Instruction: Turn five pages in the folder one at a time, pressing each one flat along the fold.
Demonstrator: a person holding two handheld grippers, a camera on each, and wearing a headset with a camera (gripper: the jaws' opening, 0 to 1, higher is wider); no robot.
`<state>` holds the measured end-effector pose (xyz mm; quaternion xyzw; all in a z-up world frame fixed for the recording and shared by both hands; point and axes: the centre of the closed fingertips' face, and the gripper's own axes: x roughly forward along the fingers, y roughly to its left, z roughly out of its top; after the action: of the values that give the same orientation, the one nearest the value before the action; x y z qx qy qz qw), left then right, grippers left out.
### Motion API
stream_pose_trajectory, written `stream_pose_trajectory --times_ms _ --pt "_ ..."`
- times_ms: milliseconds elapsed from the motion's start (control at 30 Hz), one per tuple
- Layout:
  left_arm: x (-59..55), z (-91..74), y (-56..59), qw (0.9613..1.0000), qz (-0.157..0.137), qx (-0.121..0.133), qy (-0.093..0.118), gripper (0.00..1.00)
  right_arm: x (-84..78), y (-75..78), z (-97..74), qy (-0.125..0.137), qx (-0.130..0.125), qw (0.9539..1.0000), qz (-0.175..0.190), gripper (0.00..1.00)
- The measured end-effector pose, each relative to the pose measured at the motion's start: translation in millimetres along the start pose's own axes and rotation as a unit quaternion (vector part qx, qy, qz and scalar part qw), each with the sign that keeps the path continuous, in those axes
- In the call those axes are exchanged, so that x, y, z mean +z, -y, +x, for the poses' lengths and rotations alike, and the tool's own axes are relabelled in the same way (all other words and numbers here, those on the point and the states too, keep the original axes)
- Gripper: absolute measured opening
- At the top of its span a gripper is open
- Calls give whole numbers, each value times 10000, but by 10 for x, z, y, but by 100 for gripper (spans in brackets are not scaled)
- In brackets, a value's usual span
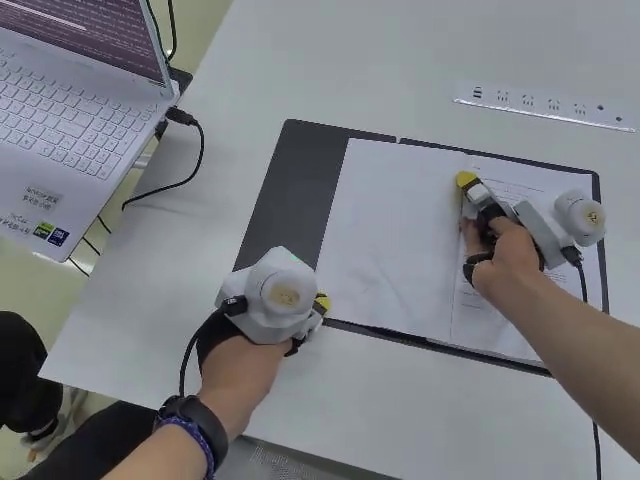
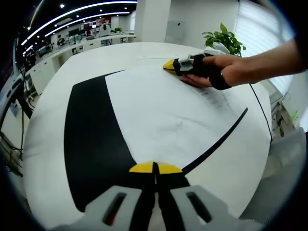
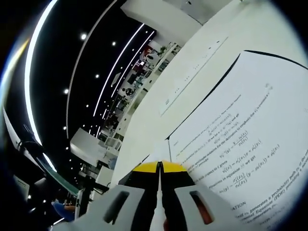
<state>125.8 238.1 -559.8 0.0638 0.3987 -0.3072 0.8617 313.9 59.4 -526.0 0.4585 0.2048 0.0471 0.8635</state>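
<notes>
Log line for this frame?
left gripper shut, at folder near edge | right gripper shut, tip at fold | folder open on table

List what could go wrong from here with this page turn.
1. The right gripper, jaws shut, presses at the fold only near its top. The lower part of the turned white sheet looks faintly wrinkled and may spring back.
2. The left gripper, also shut, sits by the sheet's near corner on the black folder. Whether it pins the sheet is unclear; if not, a downward drag could shift or crease it.
</notes>
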Motion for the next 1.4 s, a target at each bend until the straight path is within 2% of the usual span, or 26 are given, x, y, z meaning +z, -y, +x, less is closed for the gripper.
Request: stream_pose_trajectory --times_ms 200,367,433,500,600,800,900,1067,1167,1400 --pt "-3 4 1 10000 5 -1 -16 0 60 -7 95 48 -20 10000 26 0" --pt "-4 6 3 10000 64 0 -35 0 102 -25 236 -87 -23 9997 -214 0" --pt "-4 6 5 10000 73 12 -42 0 132 1 272 -89 -13 9998 -150 0" --pt "-5 7 2 10000 68 24 -47 0 137 17 281 -93 -10 9999 -106 0" --pt "-3 6 1 10000 42 38 -60 0 121 6 269 -116 33 9997 -235 0" --pt "-4 7 -4 9999 26 8 -98 0 -1 -19 117 -364 215 9978 -508 0" --pt "-7 2 -2 9999 75 32 -72 0 -74 -36 -11 -379 263 9976 -512 0" --pt "-5 3 -6 10000 23 56 -65 0 -163 -57 -131 -436 342 9963 -649 0" --pt "-9 0 4 9998 180 73 -81 0 -216 -67 -193 -485 356 9949 -808 0" --pt "-8 4 0 9997 178 133 -84 0 -285 -29 -356 -408 379 9938 -958 0"
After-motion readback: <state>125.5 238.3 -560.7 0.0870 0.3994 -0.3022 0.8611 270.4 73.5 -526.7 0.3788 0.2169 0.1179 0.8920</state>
